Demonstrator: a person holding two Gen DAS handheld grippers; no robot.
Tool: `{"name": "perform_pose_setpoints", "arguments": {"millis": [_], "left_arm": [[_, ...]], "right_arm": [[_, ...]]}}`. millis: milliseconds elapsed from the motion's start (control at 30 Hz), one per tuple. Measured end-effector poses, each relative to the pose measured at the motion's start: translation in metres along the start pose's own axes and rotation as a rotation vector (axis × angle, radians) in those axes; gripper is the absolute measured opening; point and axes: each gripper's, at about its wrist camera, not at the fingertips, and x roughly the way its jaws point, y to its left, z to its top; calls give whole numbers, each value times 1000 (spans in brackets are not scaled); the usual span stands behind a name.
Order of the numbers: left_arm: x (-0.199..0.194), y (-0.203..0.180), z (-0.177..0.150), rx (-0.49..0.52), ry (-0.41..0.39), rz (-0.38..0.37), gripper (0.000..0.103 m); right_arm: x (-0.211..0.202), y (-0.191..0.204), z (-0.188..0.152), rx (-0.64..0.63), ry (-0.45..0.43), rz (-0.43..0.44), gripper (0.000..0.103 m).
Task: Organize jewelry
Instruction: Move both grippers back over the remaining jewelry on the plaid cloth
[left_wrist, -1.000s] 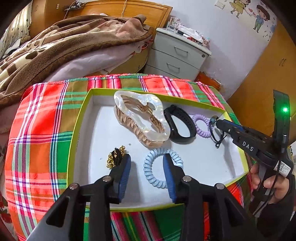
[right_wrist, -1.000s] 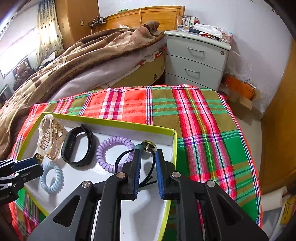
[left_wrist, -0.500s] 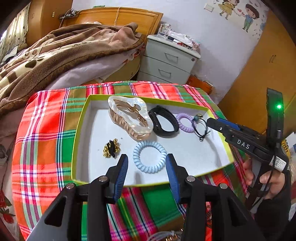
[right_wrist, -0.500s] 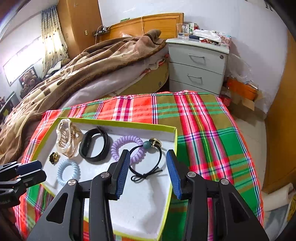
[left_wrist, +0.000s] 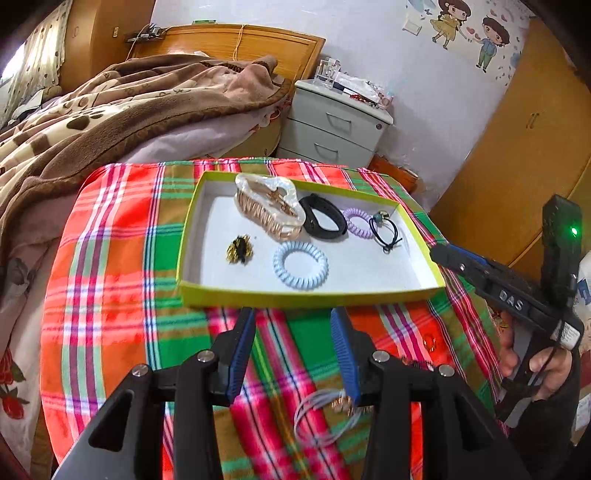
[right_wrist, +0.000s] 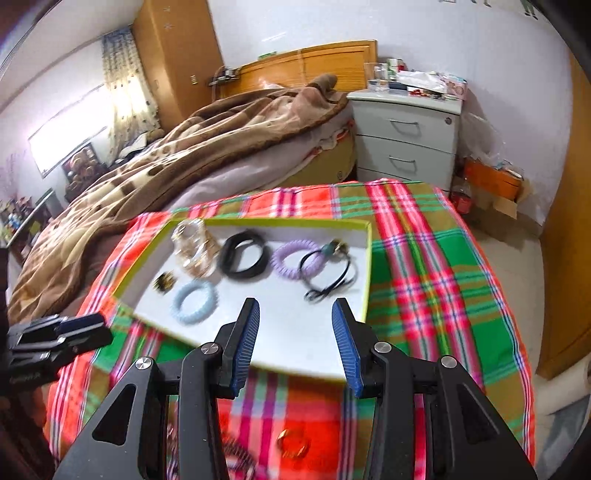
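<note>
A green-rimmed white box (left_wrist: 310, 297) (right_wrist: 368, 266) sits on the plaid cloth. It holds a pearly hair claw (left_wrist: 266, 206) (right_wrist: 194, 247), a black band (left_wrist: 323, 221) (right_wrist: 242, 258), a purple coil tie (left_wrist: 358, 223) (right_wrist: 293, 258), a black elastic with a bead (left_wrist: 386, 230) (right_wrist: 328, 273), a blue coil tie (left_wrist: 301, 264) (right_wrist: 194, 301) and a small gold-and-black piece (left_wrist: 239, 250) (right_wrist: 165, 282). My left gripper (left_wrist: 293, 321) (right_wrist: 74, 328) hangs open and empty before the box's near edge. My right gripper (right_wrist: 293, 314) (left_wrist: 454, 258) is open and empty over the box's near corner.
Thin silver hoops (left_wrist: 325, 410) and a small gold ring (right_wrist: 293, 443) lie on the cloth (left_wrist: 110, 258) near me. A bed with a brown blanket (left_wrist: 129, 107) lies behind and left, a grey drawer unit (right_wrist: 406, 136) behind, a wooden wardrobe (left_wrist: 517, 147) to the right.
Both grippers have drawn back from the box towards me. The right one opened and left the black elastic lying in the box. The left one came away from the gold-and-black piece.
</note>
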Motion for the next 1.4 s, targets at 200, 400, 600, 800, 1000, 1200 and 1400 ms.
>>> {"name": "perform_pose_setpoints", "arguments": {"millis": [200,400,600,800,1000,1200,1400], "left_arm": [[-12,5,-19,-10,-3,-6,44],[-22,10,-33,-20,-7,-6,44],[-25,17,-45,-34,-1,3,44],[-27,20,-52,-45,5,4,44],[-28,20,-55,-46,8,2,44],[-28,20,-57,-49,12,4,44],[-27,19,-57,-46,17,0,44]], "right_arm": [[-14,21,-31,-37,45,92,42],[-18,30,-54,-50,73,118,42],[-14,46,-73,-108,117,143,42],[-7,57,-83,-173,150,113,42],[2,70,-85,-268,178,108,38],[10,68,-81,-266,189,108,24],[10,75,-86,-356,199,113,23]]}}
